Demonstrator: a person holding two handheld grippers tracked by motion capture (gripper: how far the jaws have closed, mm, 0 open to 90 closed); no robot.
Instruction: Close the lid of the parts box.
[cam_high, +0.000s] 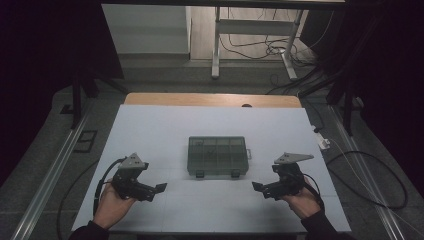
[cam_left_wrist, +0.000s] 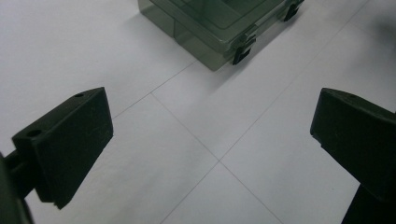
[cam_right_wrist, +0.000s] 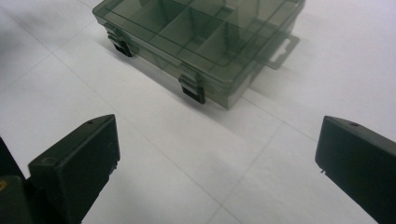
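A smoky translucent compartment box (cam_high: 218, 155) lies closed on the white table top (cam_high: 150, 125), its two black latches (cam_high: 200, 174) facing me. My left gripper (cam_high: 159, 188) sits to the box's front left, pointing inward, held in a hand. In the left gripper view its jaws (cam_left_wrist: 210, 126) stand wide open over bare table, with the box (cam_left_wrist: 219, 28) ahead. My right gripper (cam_high: 257, 187) mirrors it at the front right. Its jaws (cam_right_wrist: 217, 149) are open too, nothing between them, and the box (cam_right_wrist: 201, 42) with its hang tab (cam_right_wrist: 280, 49) lies beyond.
A wooden strip (cam_high: 212, 99) borders the table's far edge. A small white plug (cam_high: 322, 143) and cables (cam_high: 365, 175) lie off the right side. Metal rails (cam_high: 50, 175) run along both sides. Desk legs (cam_high: 216, 45) and wires stand on the floor behind.
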